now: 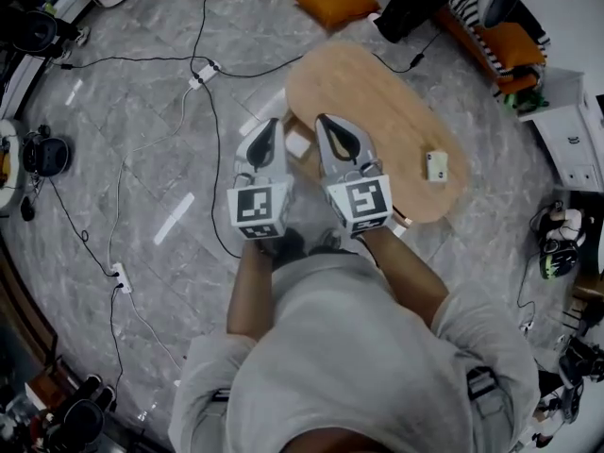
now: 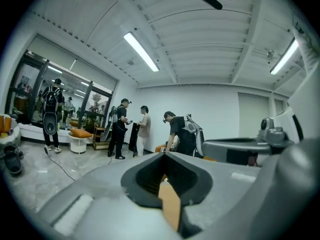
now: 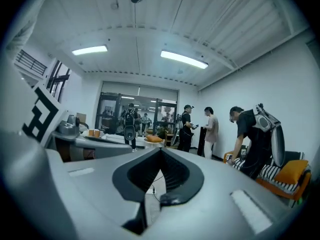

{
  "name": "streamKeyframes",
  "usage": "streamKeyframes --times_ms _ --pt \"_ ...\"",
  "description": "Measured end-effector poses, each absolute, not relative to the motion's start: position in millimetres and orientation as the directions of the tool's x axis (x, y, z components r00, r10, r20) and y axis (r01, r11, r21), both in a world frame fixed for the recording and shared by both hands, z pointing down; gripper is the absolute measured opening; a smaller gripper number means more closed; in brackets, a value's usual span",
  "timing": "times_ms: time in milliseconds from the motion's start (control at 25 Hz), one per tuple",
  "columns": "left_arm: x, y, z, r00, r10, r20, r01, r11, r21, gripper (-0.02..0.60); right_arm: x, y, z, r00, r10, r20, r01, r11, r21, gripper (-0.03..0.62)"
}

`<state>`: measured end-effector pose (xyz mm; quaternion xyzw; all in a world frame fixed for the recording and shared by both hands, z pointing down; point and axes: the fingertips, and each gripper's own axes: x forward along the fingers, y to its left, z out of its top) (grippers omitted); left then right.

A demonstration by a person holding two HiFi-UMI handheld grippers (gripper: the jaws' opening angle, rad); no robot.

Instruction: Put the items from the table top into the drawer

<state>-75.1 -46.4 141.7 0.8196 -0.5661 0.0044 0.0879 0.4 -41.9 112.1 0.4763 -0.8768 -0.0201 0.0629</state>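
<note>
An oval wooden table (image 1: pixel 377 92) stands on the grey tiled floor. A small white box (image 1: pixel 436 166) lies near its right end. I hold both grippers high and roughly level above the table's near-left edge. My left gripper (image 1: pixel 272 121) has its jaws together and holds nothing; its tips (image 2: pixel 164 153) meet in the left gripper view. My right gripper (image 1: pixel 324 119) is likewise shut and empty, its tips (image 3: pixel 161 149) meeting in the right gripper view. A white boxy thing (image 1: pixel 298 144) shows between the grippers at the table's edge; I cannot tell what it is.
Black cables and power strips (image 1: pixel 200 72) run over the floor to the left. An orange cushion (image 1: pixel 335 3) lies beyond the table and a white cabinet (image 1: pixel 576 140) stands at the right. Several people (image 3: pixel 250 134) stand across the room by a sofa.
</note>
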Motion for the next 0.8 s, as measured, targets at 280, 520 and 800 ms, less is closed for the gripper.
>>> streamKeyframes --times_ms 280,520,800 --pt "-12.3 -1.7 112.8 0.346 -0.938 0.03 -0.933 -0.341 0.114 0.02 60.3 6.1 78.4 -0.554 -0.833 0.016 -0.826 0.552 0.114 0.006" --pt "20.9 33.4 110.0 0.333 -0.942 0.046 -0.941 -0.329 0.075 0.02 98.8 37.3 77.8 -0.561 -0.828 -0.017 -0.827 0.559 0.066 0.006" --pt "41.5 47.9 108.8 0.335 -0.94 0.061 -0.942 -0.334 0.039 0.02 118.8 47.8 81.5 -0.565 -0.824 -0.035 -0.825 0.564 0.036 0.006"
